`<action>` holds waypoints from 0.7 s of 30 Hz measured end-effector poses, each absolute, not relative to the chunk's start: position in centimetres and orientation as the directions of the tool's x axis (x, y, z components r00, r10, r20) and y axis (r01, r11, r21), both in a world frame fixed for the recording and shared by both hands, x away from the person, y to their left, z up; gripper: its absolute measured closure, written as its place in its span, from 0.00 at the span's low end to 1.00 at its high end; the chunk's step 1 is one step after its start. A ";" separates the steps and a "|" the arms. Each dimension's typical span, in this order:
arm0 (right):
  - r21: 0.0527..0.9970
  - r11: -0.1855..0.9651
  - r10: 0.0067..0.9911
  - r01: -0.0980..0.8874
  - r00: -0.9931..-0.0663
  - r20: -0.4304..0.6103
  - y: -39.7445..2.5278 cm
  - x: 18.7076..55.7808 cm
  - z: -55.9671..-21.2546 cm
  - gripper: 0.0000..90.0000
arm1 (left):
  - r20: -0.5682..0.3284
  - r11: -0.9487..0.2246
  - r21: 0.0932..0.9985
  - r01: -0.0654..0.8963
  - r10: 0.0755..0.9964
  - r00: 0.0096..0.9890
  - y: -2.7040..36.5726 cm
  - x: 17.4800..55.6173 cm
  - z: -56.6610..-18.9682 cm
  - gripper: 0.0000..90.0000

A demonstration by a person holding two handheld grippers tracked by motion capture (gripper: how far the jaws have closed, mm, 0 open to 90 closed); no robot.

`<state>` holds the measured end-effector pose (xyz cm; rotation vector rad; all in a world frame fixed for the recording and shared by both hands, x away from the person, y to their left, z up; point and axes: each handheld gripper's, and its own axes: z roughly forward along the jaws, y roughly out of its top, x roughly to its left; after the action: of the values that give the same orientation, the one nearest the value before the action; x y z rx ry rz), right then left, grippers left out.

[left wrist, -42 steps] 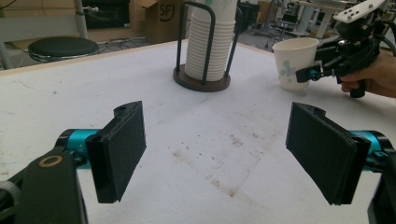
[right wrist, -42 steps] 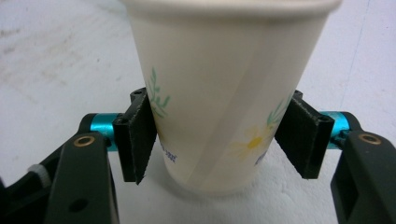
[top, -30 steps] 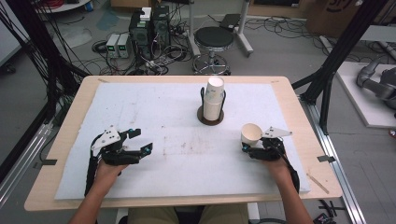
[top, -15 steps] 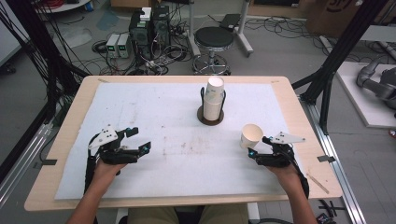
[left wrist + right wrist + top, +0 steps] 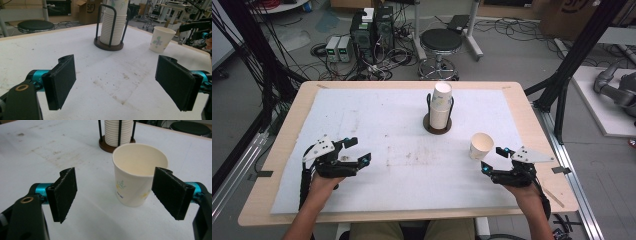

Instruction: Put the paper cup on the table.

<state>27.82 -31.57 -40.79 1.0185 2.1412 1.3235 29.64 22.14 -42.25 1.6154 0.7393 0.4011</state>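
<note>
Paper cup (image 5: pixel 481 145) upright on stained white mat (image 5: pixel 377 130) (stool (image 5: pixel 441 41) behind).

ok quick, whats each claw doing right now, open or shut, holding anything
left claw: open, holding nothing.
right claw: open, holding nothing; the paper cup stands free just ahead of it.

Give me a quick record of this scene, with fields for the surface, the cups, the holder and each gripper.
surface: wooden table covered by a stained white mat
single paper cup: upright, empty, standing free on the mat
cup stack: nested paper cups in a holder
cup holder: round dark base, black upright rods
left gripper: open, holding nothing
right gripper: open, just short of the single cup, not touching it
</note>
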 end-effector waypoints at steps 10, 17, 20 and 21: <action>0.915 0.233 0.741 0.330 -0.670 0.053 -30.8 27.8 -39.7 0.23 | -0.125 -0.055 0.975 0.216 0.665 0.737 21.9 29.2 -42.1 0.19; 0.915 0.245 0.740 0.321 -0.671 0.037 -30.6 27.7 -39.6 0.23 | -0.110 -0.049 0.980 0.193 0.673 0.731 22.3 28.7 -41.7 0.19; 0.915 0.245 0.739 0.321 -0.672 0.038 -30.4 27.7 -39.5 0.23 | -0.106 -0.047 0.981 0.186 0.674 0.731 22.4 28.4 -41.6 0.19; 0.915 0.245 0.739 0.321 -0.672 0.038 -30.4 27.7 -39.5 0.23 | -0.108 -0.043 0.982 0.186 0.675 0.729 22.4 28.4 -41.6 0.19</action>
<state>27.68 -30.39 -39.51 0.9694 2.1210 1.4101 28.37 22.38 -41.62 1.5980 0.7132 0.4555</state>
